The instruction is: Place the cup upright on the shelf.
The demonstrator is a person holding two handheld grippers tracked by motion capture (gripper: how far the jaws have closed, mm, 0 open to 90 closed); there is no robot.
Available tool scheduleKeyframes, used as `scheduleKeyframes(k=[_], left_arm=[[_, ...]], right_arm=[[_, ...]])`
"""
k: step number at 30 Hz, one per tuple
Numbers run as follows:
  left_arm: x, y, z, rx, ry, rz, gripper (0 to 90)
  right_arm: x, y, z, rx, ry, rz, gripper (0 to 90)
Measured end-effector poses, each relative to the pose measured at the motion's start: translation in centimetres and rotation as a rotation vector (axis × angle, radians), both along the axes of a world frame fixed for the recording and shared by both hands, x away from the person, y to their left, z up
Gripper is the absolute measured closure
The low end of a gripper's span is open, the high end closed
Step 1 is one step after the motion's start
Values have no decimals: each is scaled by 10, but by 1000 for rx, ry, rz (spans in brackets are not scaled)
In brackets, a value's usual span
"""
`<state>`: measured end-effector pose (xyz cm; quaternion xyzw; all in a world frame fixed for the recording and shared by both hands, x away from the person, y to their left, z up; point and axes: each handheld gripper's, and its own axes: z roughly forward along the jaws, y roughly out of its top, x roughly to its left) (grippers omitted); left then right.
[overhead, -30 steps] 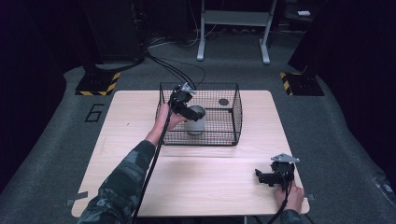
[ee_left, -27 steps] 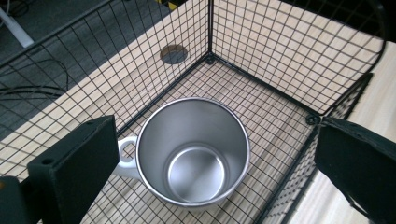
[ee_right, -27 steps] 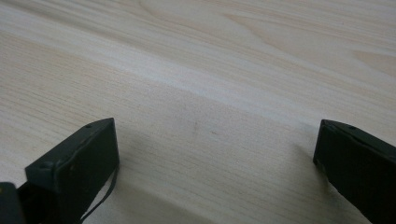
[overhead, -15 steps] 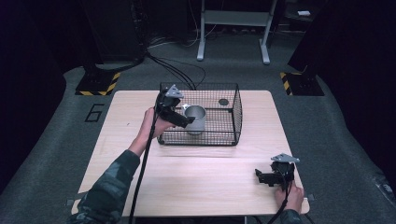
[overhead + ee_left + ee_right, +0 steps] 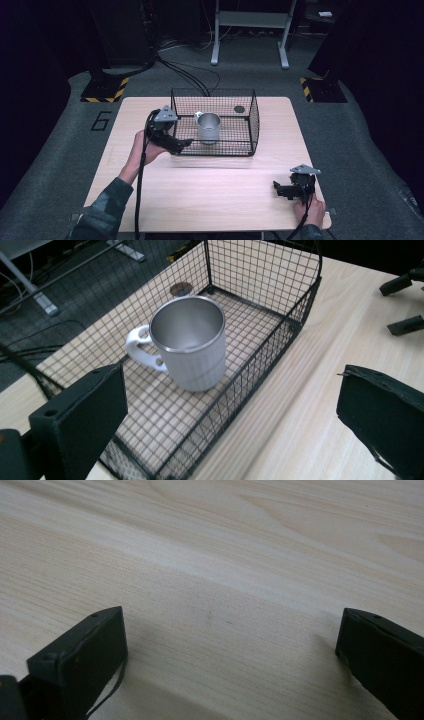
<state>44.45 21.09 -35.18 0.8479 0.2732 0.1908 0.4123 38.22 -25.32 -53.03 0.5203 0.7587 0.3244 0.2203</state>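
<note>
Bench (image 5: 210, 200): wire basket (image 5: 250, 127) at rear centre, mug (image 5: 208, 128) upright inside; left gripper (image 5: 181, 144) just beside basket's left; right gripper (image 5: 278, 188) front right.

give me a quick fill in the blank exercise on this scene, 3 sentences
1. The metal mug stands upright inside the black wire ____.
2. The left gripper hangs beside the basket with its jaws ____.
3. The right gripper rests low over the wooden ____, near its front right corner.

Missing words: basket; open; table
</note>
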Motion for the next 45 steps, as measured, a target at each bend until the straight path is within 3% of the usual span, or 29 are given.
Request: scheduleKeyframes(k=[11,14,17,19,22,25,27,28,33,34,42,45], left_arm=[[-48,41,-33,34,-5,69,1],[-59,51,-45,39,-3,107,1],[-70,68,-69,32,31,163,1],[-72,72,-75,33,39,178,1],[-79,92,-99,37,76,249,0],[-84,102,-108,37,81,280,0],[-88,113,-117,19,91,325,0],[-92,124,-127,-5,103,378,0],[-99,142,-147,-3,119,453,0],[-100,149,-157,6,120,491,0],[-98,166,-178,24,151,543,0],[-98,169,-180,11,159,555,0]], right_arm=[[0,0,0,0,0,0,0],[0,0,0,0,0,0,0],[0,0,0,0,0,1,0],[0,0,0,0,0,2,0],[0,0,0,0,-1,3,0],[0,0,0,-2,0,3,0],[0,0,0,0,-1,2,0],[0,0,0,-1,-1,3,0],[0,0,0,-1,0,1,0],[0,0,0,-1,0,0,0],[0,0,0,0,0,2,0],[0,0,0,0,-1,2,0]])
